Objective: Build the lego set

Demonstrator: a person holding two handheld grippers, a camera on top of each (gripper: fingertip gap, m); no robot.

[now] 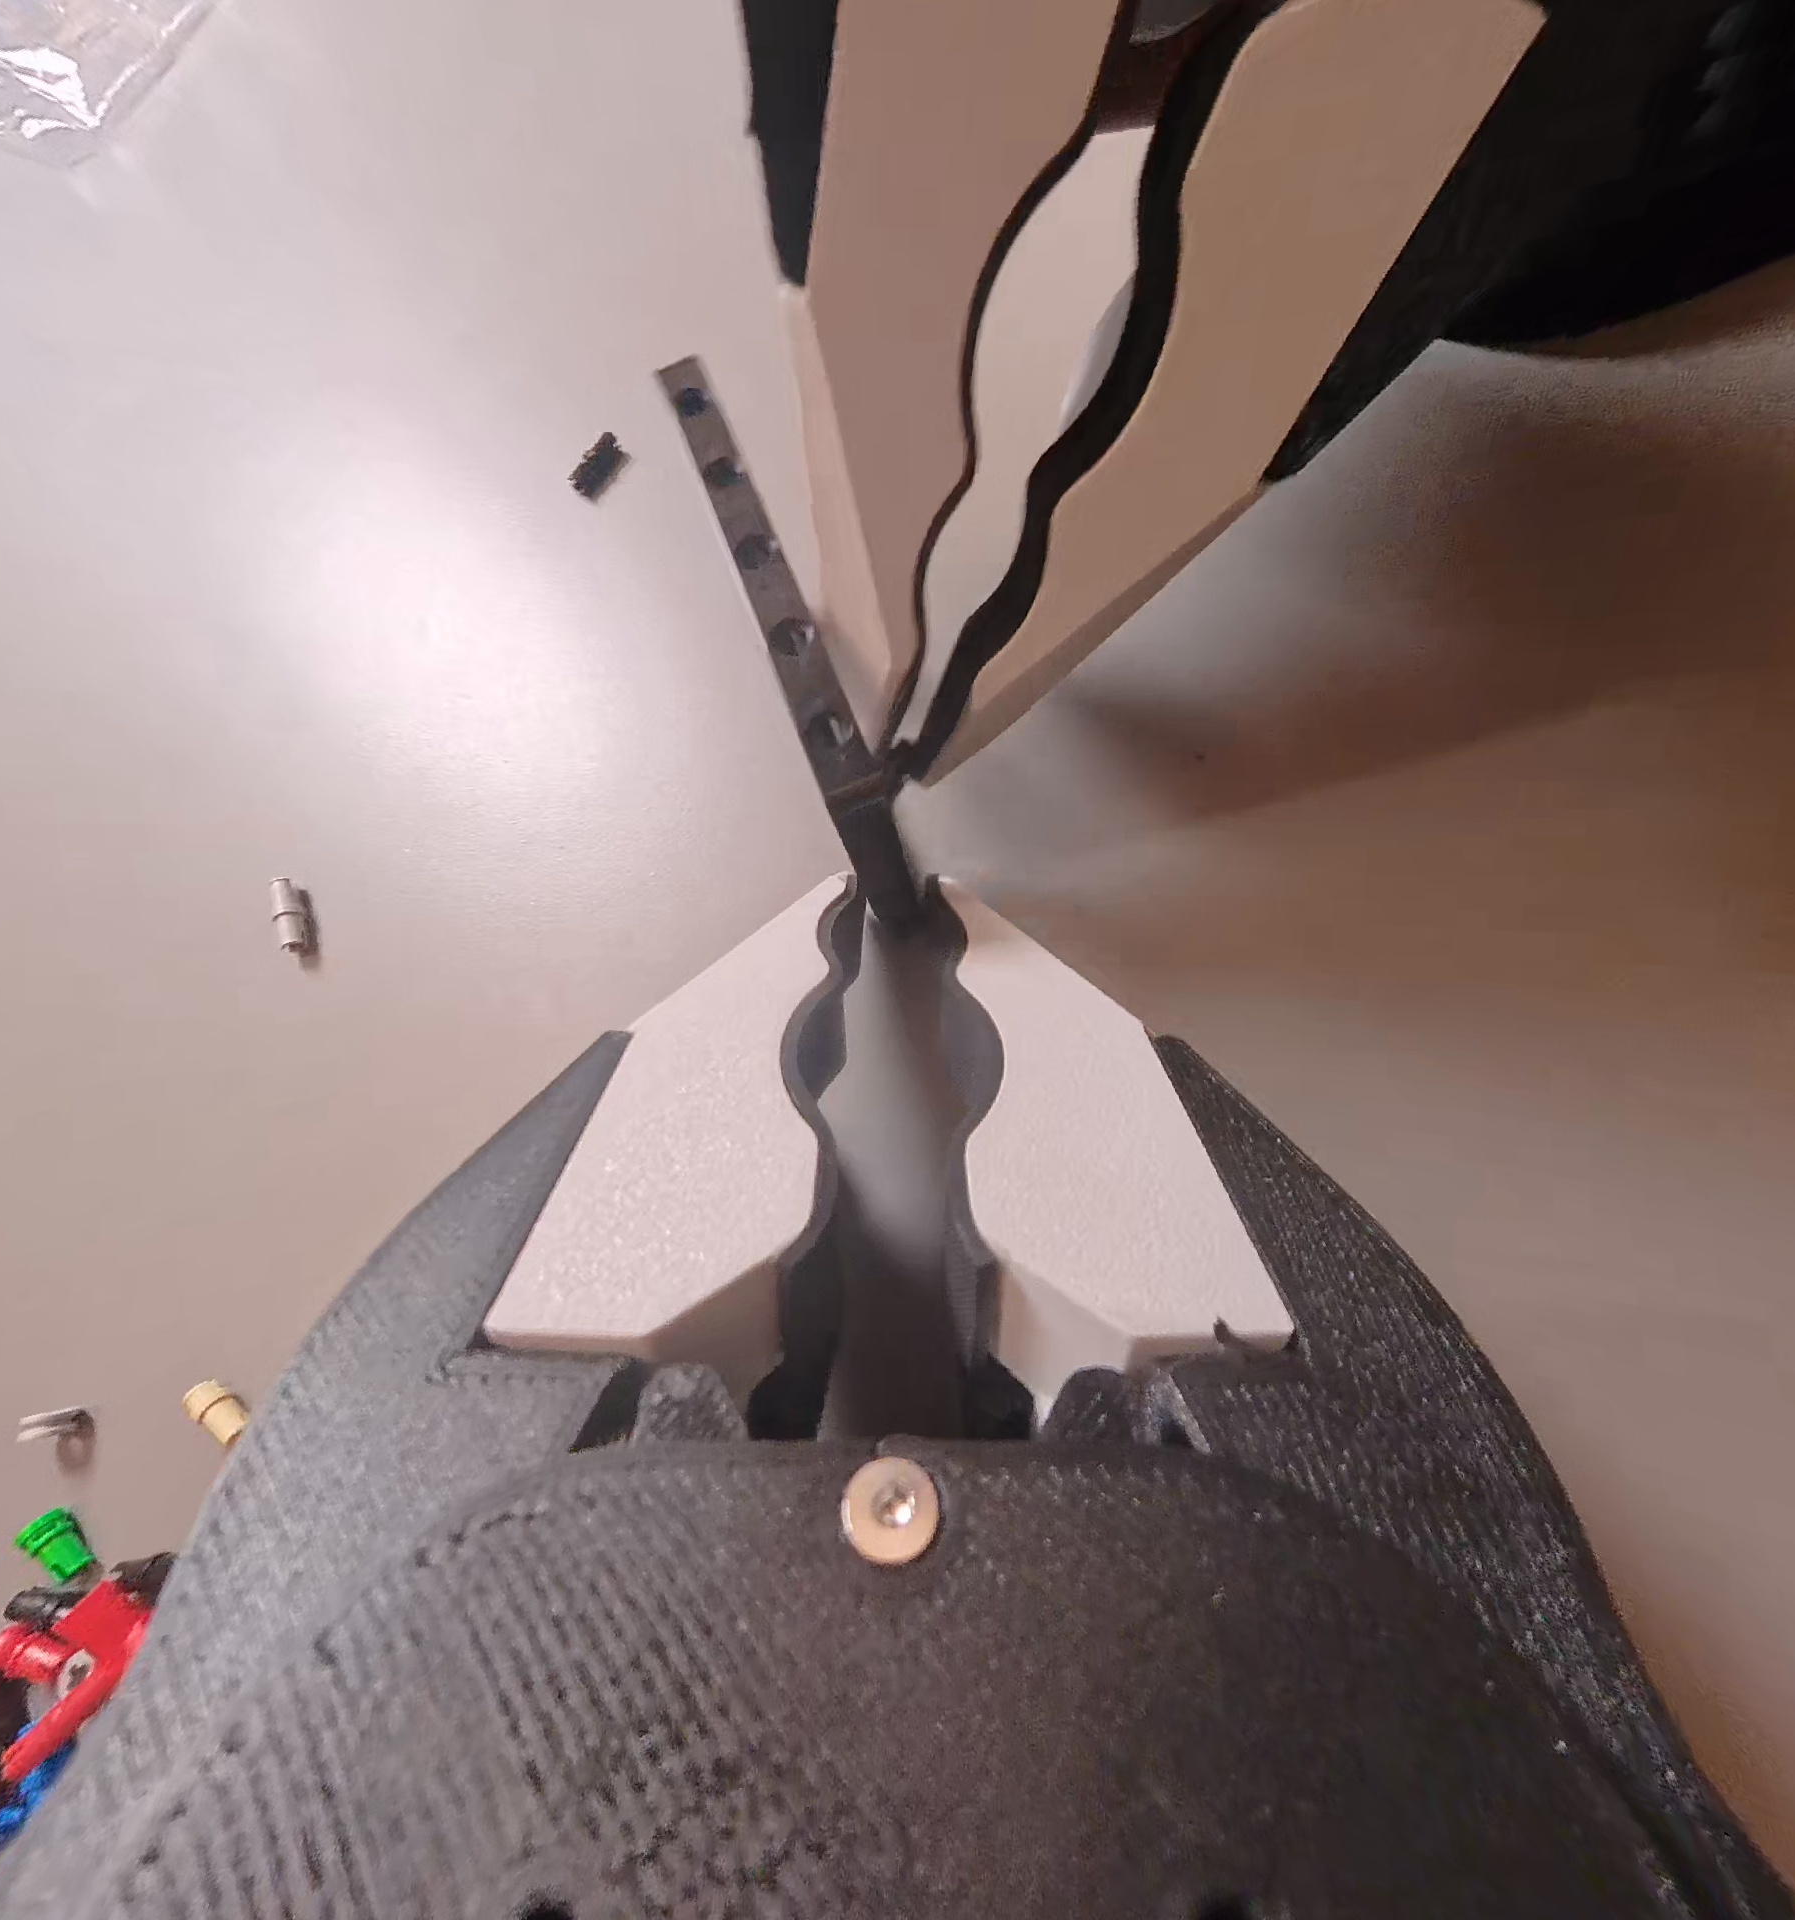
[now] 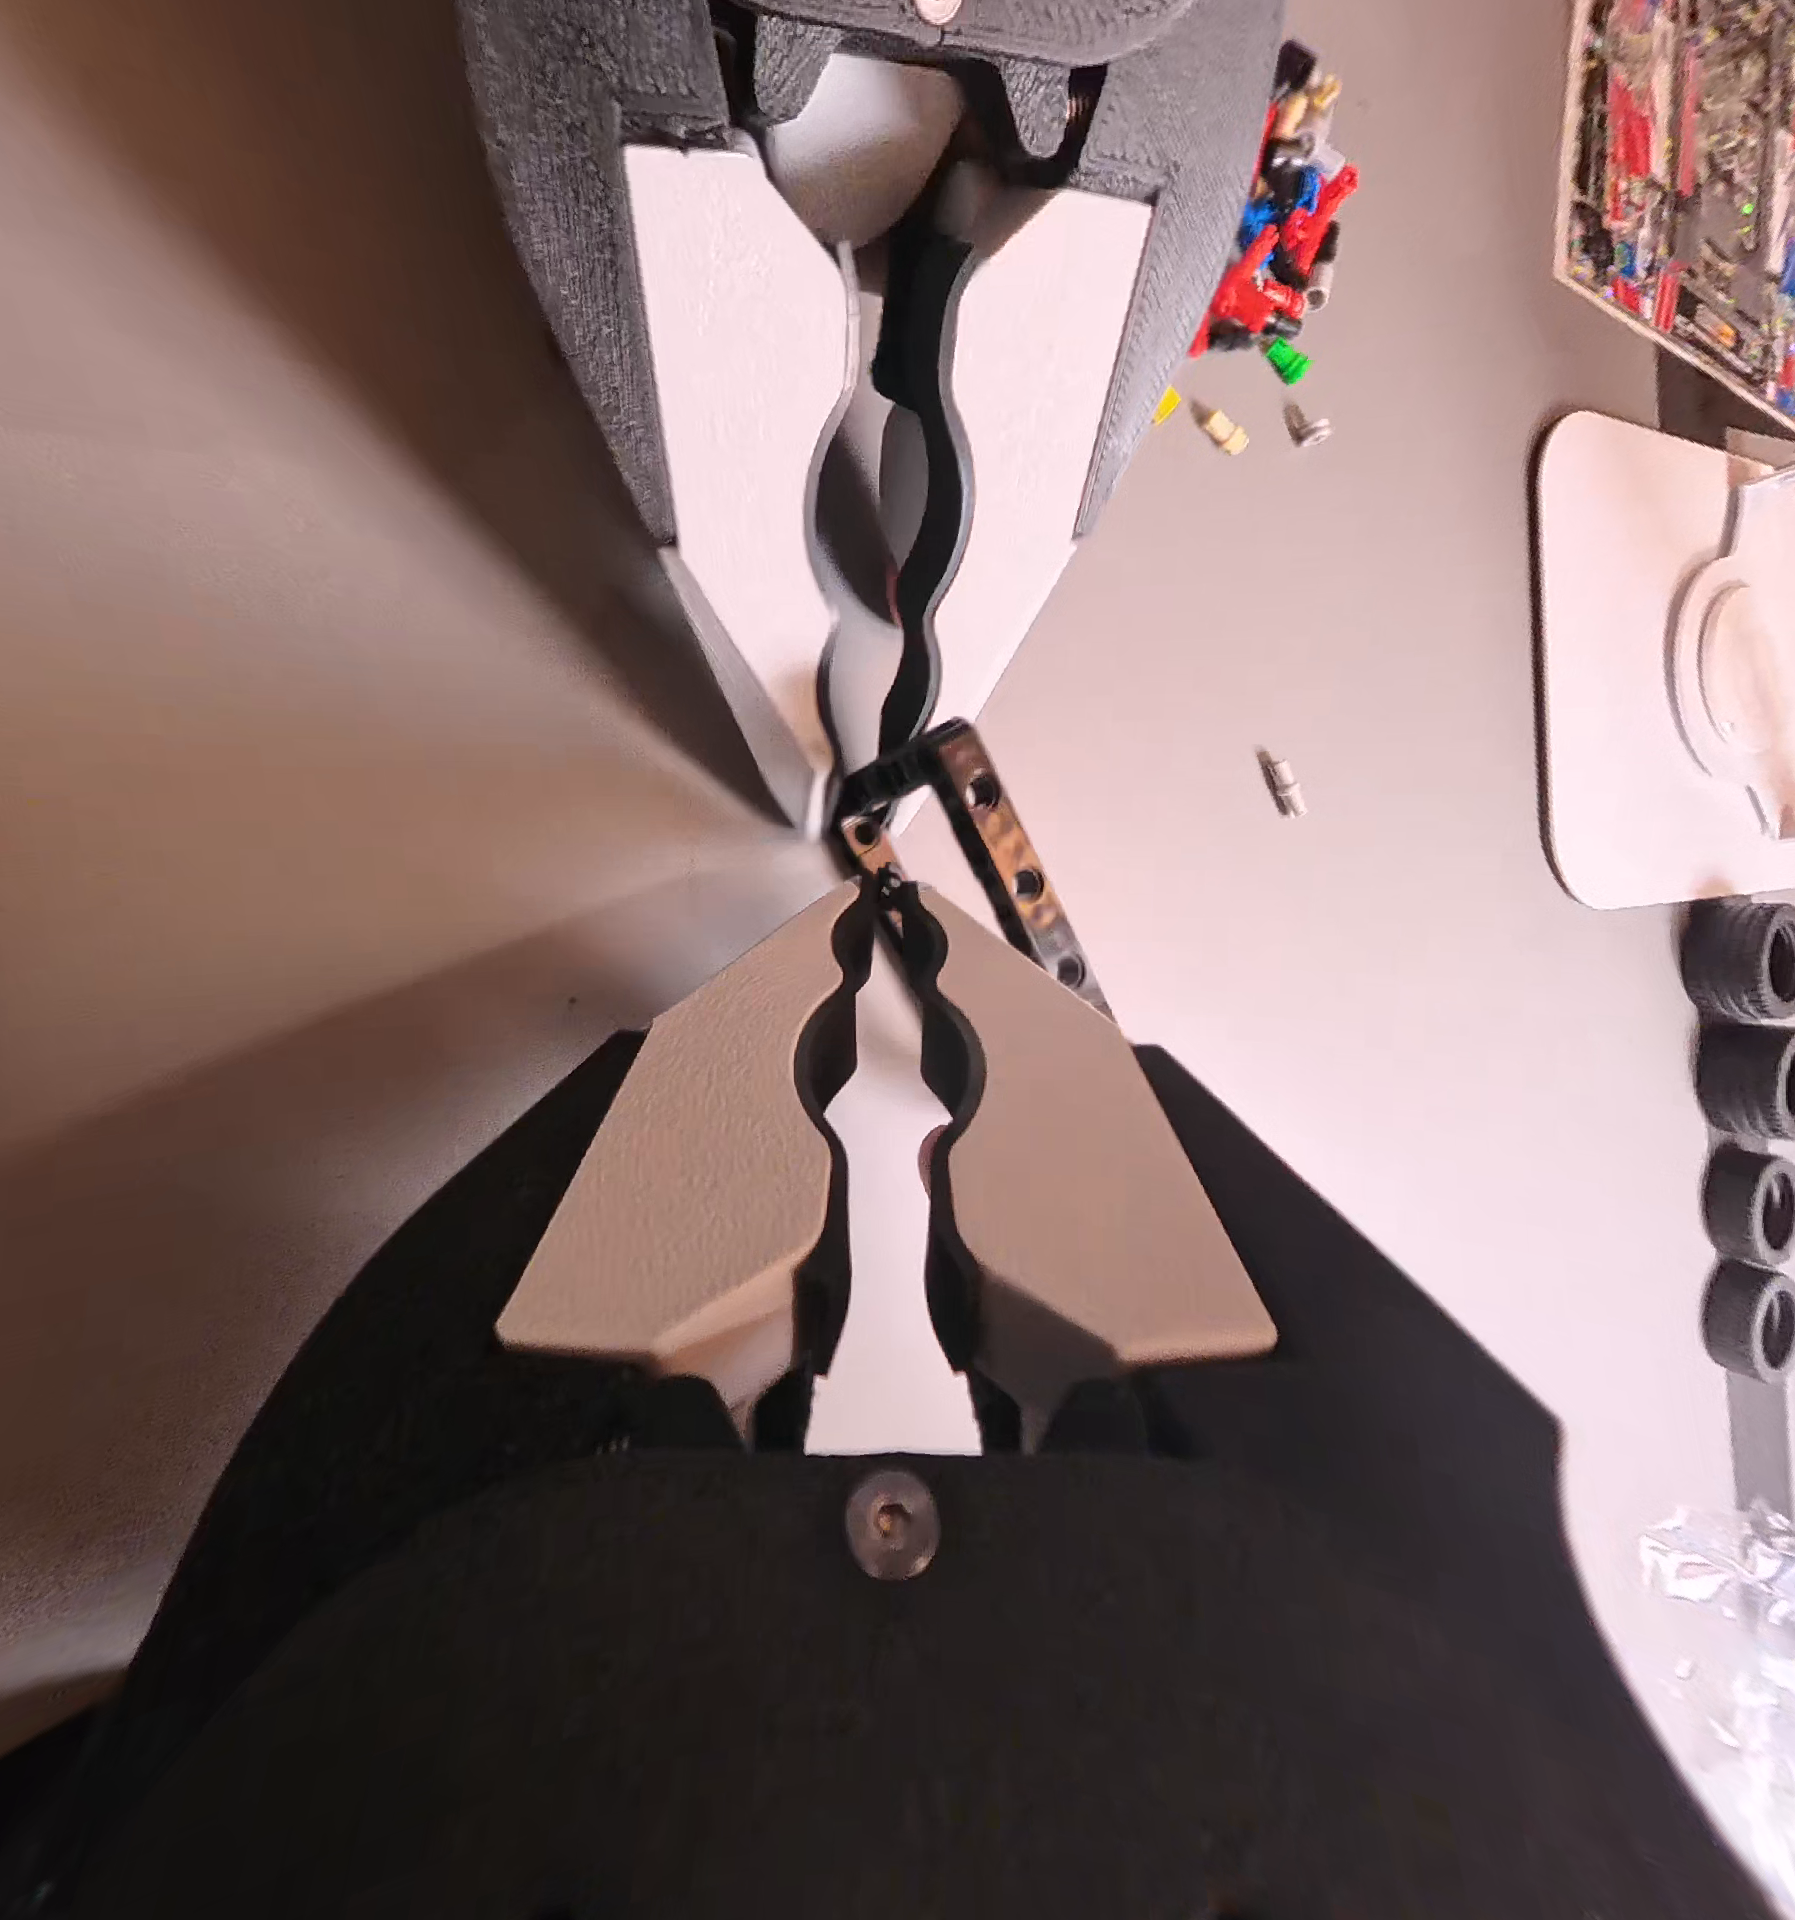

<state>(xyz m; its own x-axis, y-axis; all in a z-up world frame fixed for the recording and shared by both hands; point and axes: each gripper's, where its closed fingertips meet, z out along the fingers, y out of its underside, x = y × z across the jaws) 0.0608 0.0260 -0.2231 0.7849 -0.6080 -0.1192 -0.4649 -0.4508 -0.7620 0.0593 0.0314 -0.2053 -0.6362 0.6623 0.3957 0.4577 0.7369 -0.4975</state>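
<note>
A: Left claw (image 1: 895, 902), state?
B: Pinched on the near end of a black beam (image 1: 768, 582) with a row of holes. Beam held above the pale counter (image 1: 249, 623); the tip between the fingers is hidden.
A: Right claw (image 2: 888, 899)?
B: Tips drawn nearly together on a small black piece at the beam's corner (image 2: 877, 842). What exactly it nips is too small and dark to tell.
A: The two claws meet?
B: Tip to tip, from opposite sides. In the right wrist view the beam looks bent, a short arm and a long arm.
A: Loose parts?
B: Small black connector (image 1: 597, 465), grey pin (image 1: 290, 914), tan pin (image 1: 215, 1411), all apart on the counter. Pile of red, blue and green pieces (image 1: 31, 1652), partly behind the left claw's body.
A: Further out?
B: Four black tyres (image 2: 1760, 1132) in a row, blurred. Instruction booklet (image 2: 1703, 197) cut off by the frame. Crumpled clear bag (image 2: 1745, 1600), also cut off.
</note>
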